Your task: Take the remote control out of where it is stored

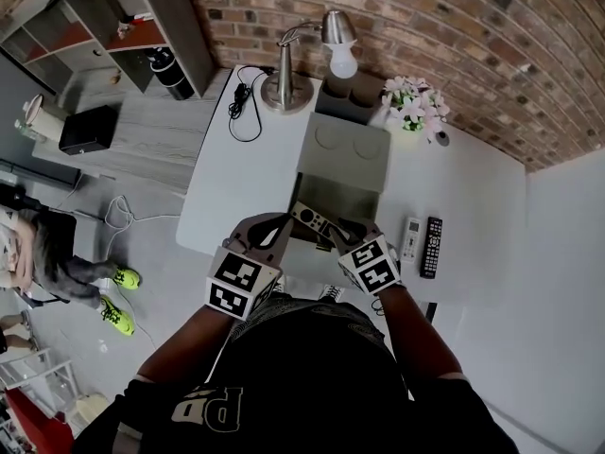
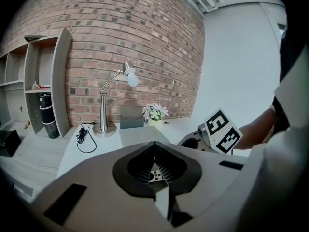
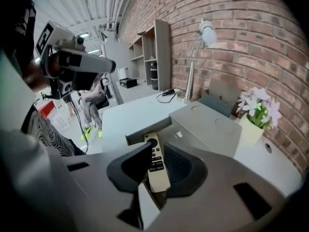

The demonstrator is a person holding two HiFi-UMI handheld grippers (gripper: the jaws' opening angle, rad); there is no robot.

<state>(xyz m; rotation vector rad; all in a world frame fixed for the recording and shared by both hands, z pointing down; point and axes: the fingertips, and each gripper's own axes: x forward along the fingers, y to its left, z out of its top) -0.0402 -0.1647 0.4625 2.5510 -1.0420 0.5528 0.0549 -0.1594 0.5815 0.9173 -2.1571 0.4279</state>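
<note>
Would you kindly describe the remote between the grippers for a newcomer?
On the white table, find the grey box. At its near end, the cream remote sits between the left gripper and right gripper; the white remote and black remote lie farther right.

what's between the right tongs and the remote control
Nothing visible: the remote control lies between the right tongs, which stand apart around it, its far end at the wall of the open grey box.
</note>
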